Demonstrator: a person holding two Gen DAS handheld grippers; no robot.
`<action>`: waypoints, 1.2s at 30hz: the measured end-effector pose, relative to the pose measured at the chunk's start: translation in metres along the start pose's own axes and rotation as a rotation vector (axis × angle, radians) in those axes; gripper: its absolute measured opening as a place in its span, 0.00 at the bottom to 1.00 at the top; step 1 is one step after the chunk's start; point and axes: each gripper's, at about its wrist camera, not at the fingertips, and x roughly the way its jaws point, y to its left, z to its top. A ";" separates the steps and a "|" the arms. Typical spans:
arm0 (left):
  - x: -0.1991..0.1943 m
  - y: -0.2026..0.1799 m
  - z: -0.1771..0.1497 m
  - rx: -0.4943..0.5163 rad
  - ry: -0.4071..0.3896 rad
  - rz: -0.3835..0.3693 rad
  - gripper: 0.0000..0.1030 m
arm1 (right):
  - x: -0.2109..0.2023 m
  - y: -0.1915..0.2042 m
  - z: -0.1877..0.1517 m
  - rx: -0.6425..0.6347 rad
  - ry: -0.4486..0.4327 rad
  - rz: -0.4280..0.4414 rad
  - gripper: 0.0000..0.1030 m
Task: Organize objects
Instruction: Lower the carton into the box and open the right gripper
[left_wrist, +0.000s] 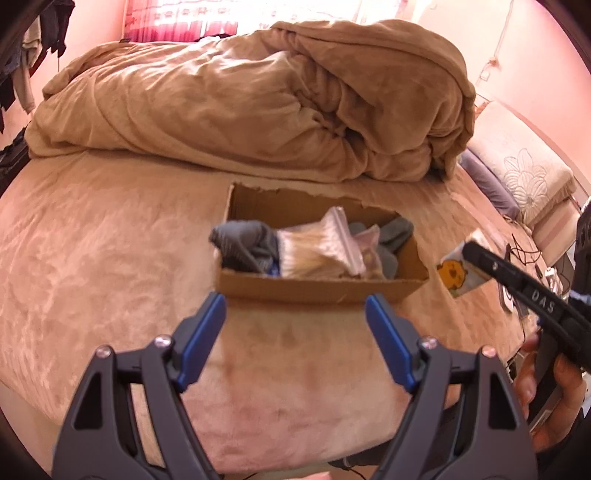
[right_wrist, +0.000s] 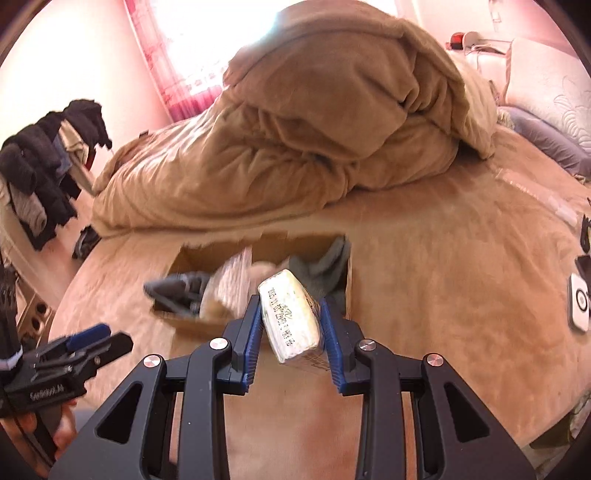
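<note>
A low cardboard box (left_wrist: 317, 290) sits on the bed and holds a clear zip bag (left_wrist: 317, 251) and grey socks (left_wrist: 243, 242). It also shows in the right wrist view (right_wrist: 184, 328). My left gripper (left_wrist: 295, 321) is open and empty just in front of the box. My right gripper (right_wrist: 290, 314) is shut on a white tissue pack (right_wrist: 290, 319) and holds it above the box's near right corner. In the left wrist view the pack (left_wrist: 460, 271) shows to the right of the box, with a yellow cartoon print.
A bunched tan duvet (left_wrist: 258, 99) lies behind the box. Pillows (left_wrist: 517, 173) are at the far right. Small white and black devices (right_wrist: 578, 306) lie on the bed at right. Clothes (right_wrist: 40, 173) hang at left.
</note>
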 end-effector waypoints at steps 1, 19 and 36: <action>0.002 0.000 0.003 0.003 -0.001 0.002 0.77 | 0.002 0.000 0.005 0.004 -0.007 0.001 0.32; 0.065 0.020 0.040 0.017 0.023 -0.011 0.77 | 0.094 0.007 0.017 -0.079 0.025 -0.152 0.32; 0.043 0.043 0.021 -0.014 0.035 0.013 0.80 | 0.094 0.016 0.000 -0.039 0.075 -0.112 0.58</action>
